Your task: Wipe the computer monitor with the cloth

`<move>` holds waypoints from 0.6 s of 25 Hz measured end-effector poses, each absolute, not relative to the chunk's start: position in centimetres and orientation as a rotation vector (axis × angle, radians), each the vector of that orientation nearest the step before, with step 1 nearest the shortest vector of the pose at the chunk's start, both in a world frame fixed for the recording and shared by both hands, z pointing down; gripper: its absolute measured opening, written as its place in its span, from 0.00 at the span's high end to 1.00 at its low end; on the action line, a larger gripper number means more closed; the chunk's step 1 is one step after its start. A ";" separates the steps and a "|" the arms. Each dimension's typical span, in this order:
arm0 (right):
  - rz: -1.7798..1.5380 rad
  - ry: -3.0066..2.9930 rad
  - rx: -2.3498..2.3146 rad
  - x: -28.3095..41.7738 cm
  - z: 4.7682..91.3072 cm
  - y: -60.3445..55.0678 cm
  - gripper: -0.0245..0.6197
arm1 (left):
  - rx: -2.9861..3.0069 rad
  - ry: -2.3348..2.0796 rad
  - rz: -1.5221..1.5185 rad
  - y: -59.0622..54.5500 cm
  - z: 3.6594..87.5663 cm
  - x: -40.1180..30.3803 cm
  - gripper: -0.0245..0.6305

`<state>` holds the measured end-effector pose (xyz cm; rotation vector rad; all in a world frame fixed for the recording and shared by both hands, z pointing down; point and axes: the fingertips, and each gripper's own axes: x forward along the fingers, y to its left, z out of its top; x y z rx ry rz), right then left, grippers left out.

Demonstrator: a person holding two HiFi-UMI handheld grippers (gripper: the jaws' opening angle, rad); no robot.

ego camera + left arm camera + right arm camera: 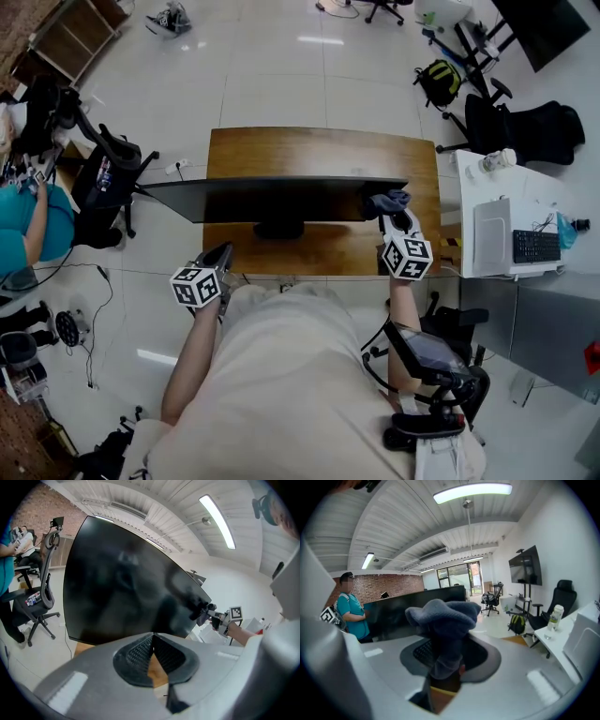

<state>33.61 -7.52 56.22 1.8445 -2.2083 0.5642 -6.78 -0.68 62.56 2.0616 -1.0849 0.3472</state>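
- Left gripper (153,641): 2 jaws shut together, empty; wide black flat-panel monitor (122,588) just ahead. Keep this gripper off the screen.
- Right gripper (445,665): jaws clamped on crumpled grey-blue cloth (443,613), at the monitor's right edge ahead. Press lightly; sweep leftward in level, overlapping strokes.

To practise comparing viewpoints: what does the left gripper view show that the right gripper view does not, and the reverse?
Only the left gripper view: the monitor's broad dark screen face, and the left gripper's own jaws, shut on nothing. Only the right gripper view: a wall-mounted TV, a green backpack and a bottle on a white desk. Both: the monitor, the grey cloth clamped in the right gripper, and a person in a teal shirt.
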 end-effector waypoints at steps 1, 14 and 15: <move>0.565 -2.205 1.840 33.5 56.6 -7.5 0.78 | 2.061 -1.086 0.347 -0.8 62.6 -6.9 0.97; 0.569 -2.178 1.761 32.8 61.6 -6.8 0.78 | 2.047 -1.119 0.356 -1.7 62.4 -8.4 0.97; 0.571 -2.171 1.753 32.8 62.2 -6.7 0.78 | 2.046 -1.120 0.358 -1.8 62.4 -8.5 0.97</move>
